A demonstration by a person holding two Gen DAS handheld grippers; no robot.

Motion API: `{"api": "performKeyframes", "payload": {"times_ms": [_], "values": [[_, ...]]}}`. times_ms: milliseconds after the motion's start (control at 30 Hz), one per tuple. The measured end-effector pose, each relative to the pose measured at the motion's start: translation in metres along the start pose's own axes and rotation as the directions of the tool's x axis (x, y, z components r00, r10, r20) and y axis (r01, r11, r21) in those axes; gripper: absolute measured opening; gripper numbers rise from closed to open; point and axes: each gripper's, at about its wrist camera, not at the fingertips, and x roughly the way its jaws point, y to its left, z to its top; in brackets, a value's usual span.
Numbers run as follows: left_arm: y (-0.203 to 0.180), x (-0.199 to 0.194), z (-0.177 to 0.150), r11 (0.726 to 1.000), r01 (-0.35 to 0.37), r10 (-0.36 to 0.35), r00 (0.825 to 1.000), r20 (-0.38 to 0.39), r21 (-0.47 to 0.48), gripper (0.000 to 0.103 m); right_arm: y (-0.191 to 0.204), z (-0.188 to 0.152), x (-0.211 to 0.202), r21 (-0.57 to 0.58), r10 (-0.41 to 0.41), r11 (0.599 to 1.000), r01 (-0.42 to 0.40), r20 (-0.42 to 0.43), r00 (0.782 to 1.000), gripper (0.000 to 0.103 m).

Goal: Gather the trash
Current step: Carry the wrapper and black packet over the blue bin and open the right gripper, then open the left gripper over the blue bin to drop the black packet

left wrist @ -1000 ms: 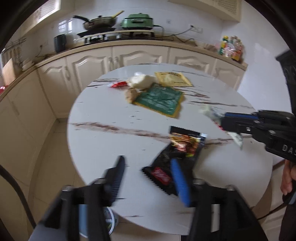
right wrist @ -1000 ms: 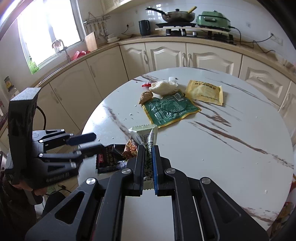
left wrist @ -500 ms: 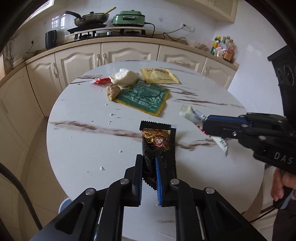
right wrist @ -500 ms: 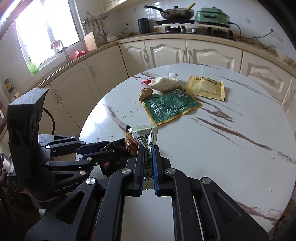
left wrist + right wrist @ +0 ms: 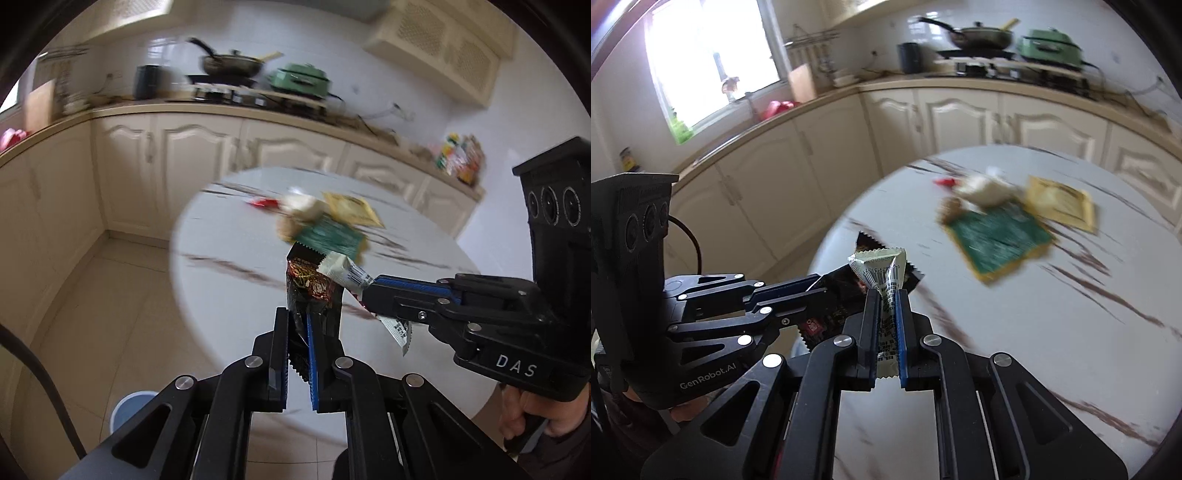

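My left gripper (image 5: 297, 314) is shut on a black snack wrapper (image 5: 309, 288) and holds it in the air at the table's near edge; the wrapper also shows in the right wrist view (image 5: 842, 295). My right gripper (image 5: 886, 295) is shut on a pale green and white wrapper (image 5: 882, 266), also seen in the left wrist view (image 5: 345, 271). The two grippers are close together, right gripper (image 5: 369, 291) just right of the black wrapper. On the round marble table (image 5: 1071, 314) lie a green packet (image 5: 995, 236), a yellow packet (image 5: 1060, 203), a white crumpled wad (image 5: 982, 190) and a small red scrap (image 5: 943, 181).
A brown lump (image 5: 951, 208) lies beside the green packet. A blue bin (image 5: 129, 406) stands on the floor below the table's near edge. Cream cabinets (image 5: 184, 166) and a counter with a stove run behind the table.
My left gripper closed on the black wrapper and lifted it off the table. Both grippers have risen and pulled back; the views are now motion-blurred. The right gripper keeps its wrapper.
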Motion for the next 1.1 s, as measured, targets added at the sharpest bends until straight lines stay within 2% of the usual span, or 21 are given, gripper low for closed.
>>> {"api": "performKeyframes", "payload": {"times_ms": [133, 200, 333, 400, 600, 767, 833, 867, 1000, 1100], "values": [[0.051, -0.043, -0.013, 0.994, -0.076, 0.079, 0.996, 0.039, -0.072, 0.004, 0.051, 0.017, 0.021, -0.065, 0.073, 0.995, -0.073, -0.003, 0.997, 0.009], [0.075, -0.058, -0.021, 0.988, -0.112, 0.116, 0.993, 0.035, -0.11, 0.005, 0.076, 0.022, 0.036, -0.094, 0.107, 0.99, -0.108, -0.013, 0.994, 0.009], [0.126, -0.073, -0.048, 0.958, -0.219, 0.219, 0.975, -0.017, -0.187, 0.005, 0.132, 0.027, 0.08, -0.15, 0.177, 0.971, -0.185, -0.061, 0.982, 0.009], [0.148, -0.072, -0.06, 0.942, -0.247, 0.241, 0.969, -0.053, -0.228, 0.005, 0.152, 0.026, 0.106, -0.166, 0.194, 0.964, -0.208, -0.096, 0.976, 0.009], [0.212, -0.029, -0.097, 0.888, -0.319, 0.261, 0.943, -0.207, -0.331, 0.005, 0.187, 0.001, 0.209, -0.151, 0.193, 0.96, -0.234, -0.245, 0.95, 0.01], [0.251, 0.025, -0.119, 0.861, -0.333, 0.216, 0.923, -0.317, -0.383, 0.005, 0.189, -0.03, 0.286, -0.117, 0.162, 0.969, -0.216, -0.36, 0.919, 0.011], [0.267, 0.047, -0.126, 0.852, -0.354, 0.214, 0.908, -0.36, -0.386, 0.005, 0.186, -0.039, 0.307, -0.094, 0.161, 0.972, -0.214, -0.393, 0.905, 0.012], [0.275, 0.055, -0.128, 0.846, -0.359, 0.211, 0.904, -0.372, -0.394, 0.005, 0.182, -0.045, 0.322, -0.06, 0.179, 0.973, -0.223, -0.414, 0.893, 0.014], [0.303, 0.086, -0.136, 0.827, -0.385, 0.201, 0.883, -0.425, -0.41, 0.007, 0.168, -0.059, 0.357, -0.009, 0.181, 0.978, -0.209, -0.462, 0.868, 0.018], [0.313, 0.109, -0.135, 0.816, -0.399, 0.188, 0.867, -0.462, -0.417, 0.009, 0.161, -0.064, 0.374, 0.013, 0.19, 0.978, -0.21, -0.482, 0.855, 0.03]]}}
